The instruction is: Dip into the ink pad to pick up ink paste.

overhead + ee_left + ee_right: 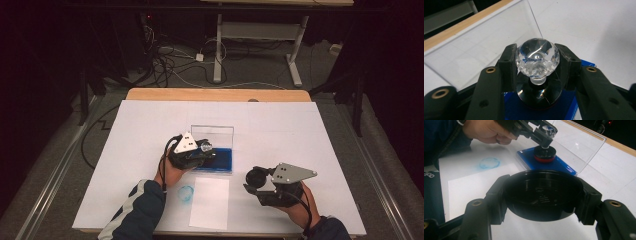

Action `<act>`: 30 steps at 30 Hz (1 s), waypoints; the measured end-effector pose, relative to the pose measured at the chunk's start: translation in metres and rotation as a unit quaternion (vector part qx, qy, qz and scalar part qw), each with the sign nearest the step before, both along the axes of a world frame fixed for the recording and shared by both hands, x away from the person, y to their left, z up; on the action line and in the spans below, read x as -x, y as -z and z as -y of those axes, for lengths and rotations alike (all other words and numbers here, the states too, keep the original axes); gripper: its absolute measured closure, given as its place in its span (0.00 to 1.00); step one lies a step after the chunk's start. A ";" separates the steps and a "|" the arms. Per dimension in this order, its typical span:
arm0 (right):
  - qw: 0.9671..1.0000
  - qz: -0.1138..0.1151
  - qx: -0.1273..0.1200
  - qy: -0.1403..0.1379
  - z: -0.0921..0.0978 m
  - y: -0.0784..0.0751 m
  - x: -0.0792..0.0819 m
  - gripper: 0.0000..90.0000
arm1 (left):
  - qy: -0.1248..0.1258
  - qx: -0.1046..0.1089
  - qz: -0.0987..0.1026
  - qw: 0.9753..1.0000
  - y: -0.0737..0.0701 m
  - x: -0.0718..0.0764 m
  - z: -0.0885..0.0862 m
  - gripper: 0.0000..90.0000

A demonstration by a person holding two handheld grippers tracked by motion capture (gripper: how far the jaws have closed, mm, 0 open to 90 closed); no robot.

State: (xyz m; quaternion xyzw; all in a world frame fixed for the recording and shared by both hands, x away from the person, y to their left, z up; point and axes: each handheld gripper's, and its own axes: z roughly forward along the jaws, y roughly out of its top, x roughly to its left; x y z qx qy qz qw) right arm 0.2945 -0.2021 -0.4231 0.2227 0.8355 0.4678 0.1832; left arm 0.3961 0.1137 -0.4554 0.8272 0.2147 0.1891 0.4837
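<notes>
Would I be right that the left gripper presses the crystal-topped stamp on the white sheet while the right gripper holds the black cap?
Not quite: the left gripper presses the stamp on the blue ink pad, as the right gripper view shows. The right gripper does hold the black cap.

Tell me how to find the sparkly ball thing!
Look at the middle of the white table, where a blue ink pad sits with its clear lid up. The left gripper holds a stamp on that pad. Its clear, diamond-cut knob glitters; everything nearby is black, blue or white.

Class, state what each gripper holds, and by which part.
The left gripper clamps the stamp by its crystal knob; the right gripper grips the black cap across its rim.
</notes>
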 end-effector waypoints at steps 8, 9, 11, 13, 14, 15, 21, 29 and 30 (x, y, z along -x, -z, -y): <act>1.000 0.001 -0.003 0.008 0.003 0.000 -0.002 0.43 | -0.002 0.009 0.015 1.000 -0.014 0.009 -0.010 0.60; 1.000 0.002 -0.003 0.007 0.003 -0.001 -0.002 0.43 | -0.002 0.010 0.017 1.000 -0.016 0.010 -0.011 0.60; 1.000 0.003 -0.003 0.008 0.003 -0.001 -0.001 0.43 | 0.000 0.013 0.020 1.000 -0.019 0.012 -0.012 0.60; 1.000 0.004 -0.002 0.008 0.003 -0.002 -0.001 0.43 | 0.003 0.013 0.022 1.000 -0.022 0.015 -0.013 0.60; 1.000 0.004 -0.002 0.009 0.003 -0.002 -0.001 0.43 | 0.002 0.014 0.023 1.000 -0.023 0.016 -0.012 0.60; 1.000 0.003 -0.003 0.009 0.003 -0.002 -0.002 0.43 | 0.001 0.012 0.025 1.000 -0.024 0.017 -0.012 0.60; 1.000 0.005 -0.002 0.009 0.003 -0.002 -0.002 0.43 | 0.006 0.015 0.032 0.999 -0.029 0.022 -0.010 0.60; 1.000 0.008 -0.004 0.012 0.005 -0.003 -0.001 0.43 | 0.010 0.023 0.034 0.999 -0.033 0.032 -0.012 0.60; 1.000 0.008 -0.005 0.012 0.005 -0.003 -0.001 0.43 | 0.012 0.026 0.034 0.999 -0.033 0.033 -0.013 0.60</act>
